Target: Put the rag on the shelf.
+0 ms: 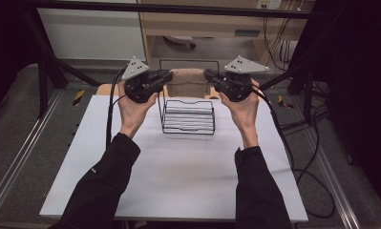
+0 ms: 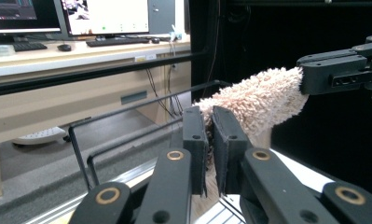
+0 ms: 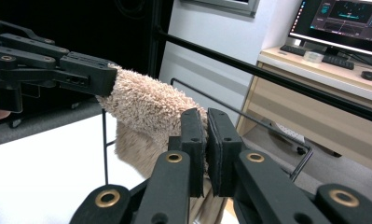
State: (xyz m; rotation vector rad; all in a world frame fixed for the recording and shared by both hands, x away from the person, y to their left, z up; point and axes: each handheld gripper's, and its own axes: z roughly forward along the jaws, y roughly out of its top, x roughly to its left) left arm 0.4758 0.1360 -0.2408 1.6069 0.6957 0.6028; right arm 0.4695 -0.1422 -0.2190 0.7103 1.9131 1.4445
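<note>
A fluffy beige towel [image 1: 186, 81] is stretched between my two grippers, over the far edge of the white table [image 1: 178, 176]. My left gripper [image 1: 167, 76] is shut on the towel's left corner and my right gripper [image 1: 207, 75] on its right corner. In the left gripper view the jaws [image 2: 210, 135] pinch the towel [image 2: 258, 100], and the other gripper [image 2: 335, 74] holds its far end. The right gripper view shows my jaws [image 3: 206, 140] closed on the towel [image 3: 146, 107], which hangs down below them. A black wire rack [image 1: 188, 117] stands on the table just in front of the towel.
A tall wire frame [image 1: 188, 62] rises behind the rack, right by the towel. Cables [image 1: 298, 157] trail off the table's right side. Beyond the table are a black frame bar [image 3: 267, 77] and a wooden desk [image 2: 58, 56] with monitors and keyboards.
</note>
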